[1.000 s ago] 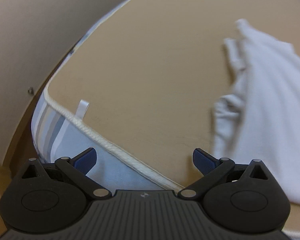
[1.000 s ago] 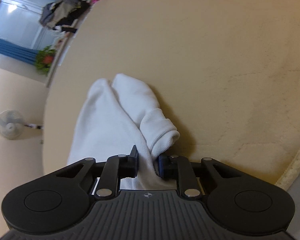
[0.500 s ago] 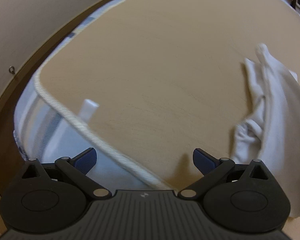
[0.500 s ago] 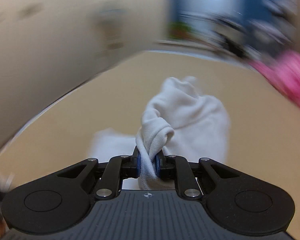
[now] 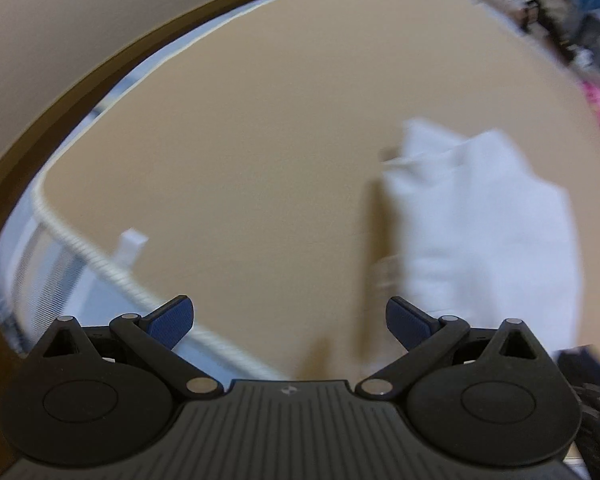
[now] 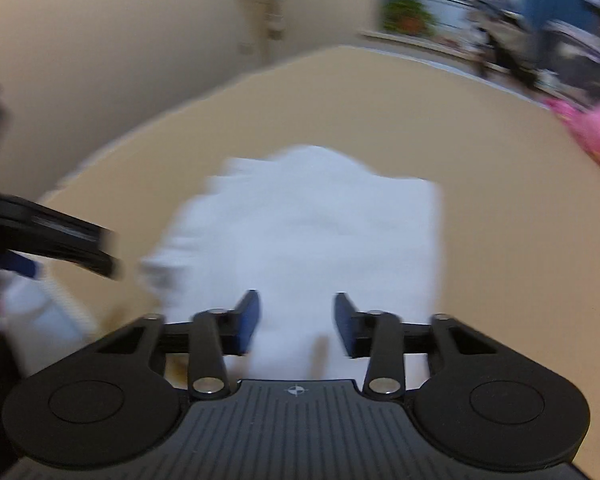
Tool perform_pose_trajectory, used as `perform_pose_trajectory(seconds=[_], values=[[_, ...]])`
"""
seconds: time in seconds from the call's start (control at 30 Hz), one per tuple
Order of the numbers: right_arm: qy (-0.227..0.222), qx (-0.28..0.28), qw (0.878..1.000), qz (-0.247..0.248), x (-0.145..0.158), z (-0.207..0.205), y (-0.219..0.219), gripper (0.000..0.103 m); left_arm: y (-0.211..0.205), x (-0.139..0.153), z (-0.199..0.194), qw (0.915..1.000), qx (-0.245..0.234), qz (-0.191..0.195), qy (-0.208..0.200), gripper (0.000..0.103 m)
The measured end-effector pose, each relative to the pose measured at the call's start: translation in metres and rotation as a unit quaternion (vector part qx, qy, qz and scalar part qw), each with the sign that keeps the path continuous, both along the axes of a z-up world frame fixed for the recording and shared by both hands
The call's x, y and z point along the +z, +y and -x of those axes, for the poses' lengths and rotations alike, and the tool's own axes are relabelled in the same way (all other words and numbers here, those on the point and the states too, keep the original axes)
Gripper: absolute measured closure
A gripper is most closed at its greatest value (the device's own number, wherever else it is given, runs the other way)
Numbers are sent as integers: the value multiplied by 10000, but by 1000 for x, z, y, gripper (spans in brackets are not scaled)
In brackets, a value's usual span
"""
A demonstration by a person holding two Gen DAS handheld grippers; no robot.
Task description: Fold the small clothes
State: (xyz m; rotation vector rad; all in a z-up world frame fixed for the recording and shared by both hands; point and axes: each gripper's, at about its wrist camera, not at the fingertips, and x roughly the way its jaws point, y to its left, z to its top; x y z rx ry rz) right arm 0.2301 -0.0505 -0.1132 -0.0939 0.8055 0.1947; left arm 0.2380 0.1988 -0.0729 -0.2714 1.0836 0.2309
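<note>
Centrally, lower half of right wrist view: white garment (image 6: 316, 232) flat on tan bed (image 6: 500, 184), between pads of right gripper (image 6: 296, 322), jaws half open, holding nothing. Left gripper (image 5: 288, 320) wide open, empty. We judge cloth light, limp; pinch corner or hem. Blur hides folds, edges.

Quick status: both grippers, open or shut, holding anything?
Left gripper: open, empty, over the tan bed surface.
Right gripper: open, holding nothing; white garment lies in front of it.
</note>
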Motion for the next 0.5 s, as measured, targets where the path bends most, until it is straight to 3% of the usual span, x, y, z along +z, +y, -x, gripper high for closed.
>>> perform_pose_trajectory(seconds=[0.1, 0.2, 0.27, 0.33, 0.4, 0.5], values=[[182, -198, 9996, -18, -12, -2, -5, 77, -22, 17, 2, 9984, -448, 259, -229, 1], [324, -297, 9988, -213, -22, 2, -6, 77, -44, 18, 2, 9971, -691, 169, -271, 1], [392, -274, 9985, -282, -26, -2, -6, 77, -46, 15, -3, 9973, -634, 270, -253, 8], [383, -212, 9988, -237, -28, 2, -7, 77, -38, 7, -14, 9972, -493, 545, -164, 37], [386, -179, 9987, -265, -27, 5, -9, 77, -32, -1, -24, 9949, -440, 903, -26, 39], [393, -197, 9986, -300, -26, 1, -10, 77, -28, -18, -36, 9925, -433, 1106, 295, 39]])
